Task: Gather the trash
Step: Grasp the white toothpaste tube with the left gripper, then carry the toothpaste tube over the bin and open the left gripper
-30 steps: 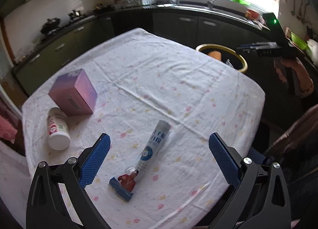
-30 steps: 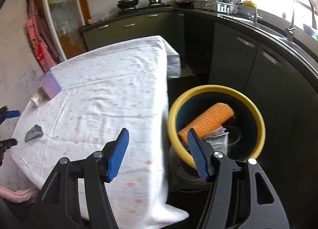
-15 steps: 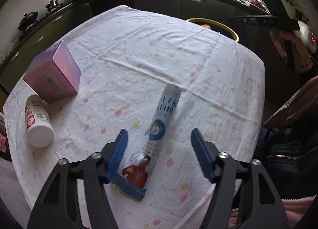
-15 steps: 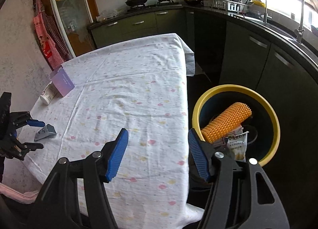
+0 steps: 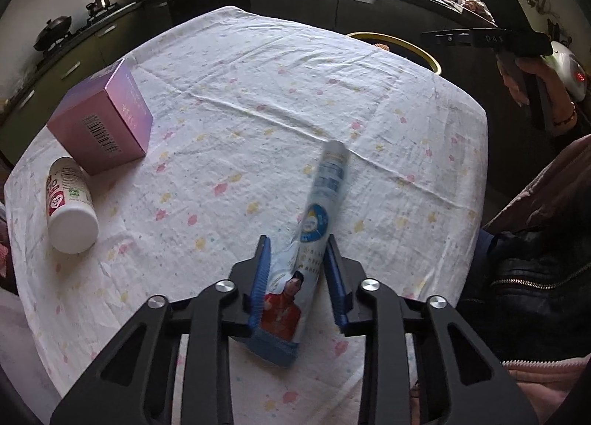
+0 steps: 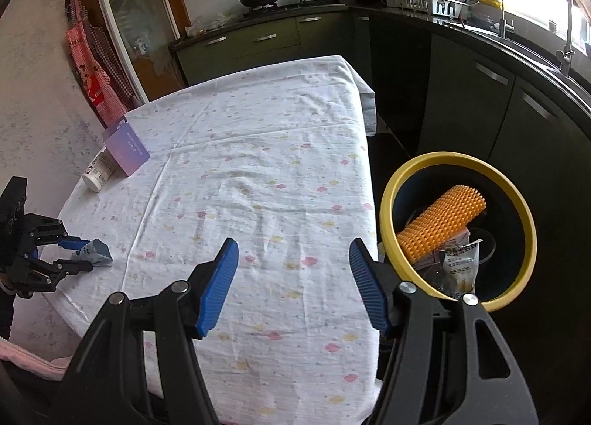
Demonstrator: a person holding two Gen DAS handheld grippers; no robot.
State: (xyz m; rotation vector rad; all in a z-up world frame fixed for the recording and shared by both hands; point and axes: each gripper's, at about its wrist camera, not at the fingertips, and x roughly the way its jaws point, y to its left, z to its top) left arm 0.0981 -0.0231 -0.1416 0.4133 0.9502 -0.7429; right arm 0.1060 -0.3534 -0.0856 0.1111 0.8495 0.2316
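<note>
A light blue and white toothpaste tube [image 5: 314,225] lies on the flowered tablecloth [image 5: 258,100], its flat crimped end toward me. My left gripper [image 5: 297,244] is down over that end with its jaws closing. Both blue pads [image 5: 263,270] touch the tube's sides. The right wrist view shows the same grip at the table's left edge, left gripper [image 6: 79,253] on the tube [image 6: 96,250]. My right gripper [image 6: 293,251] hangs open and empty over the table's near right part, beside the yellow-rimmed bin [image 6: 391,199].
A pink box [image 5: 103,122] and a lying white bottle [image 5: 68,203] sit at the table's left. The bin holds an orange spiked roller [image 6: 439,225] and a snack packet [image 6: 458,266]. Dark kitchen cabinets [image 6: 461,100] run behind. A person's jacket [image 5: 535,240] is at right.
My left gripper dropped onto the tube and its jaws went from wide apart to closed on its sides. The right gripper drifted sideways, with more table under it, and stayed open.
</note>
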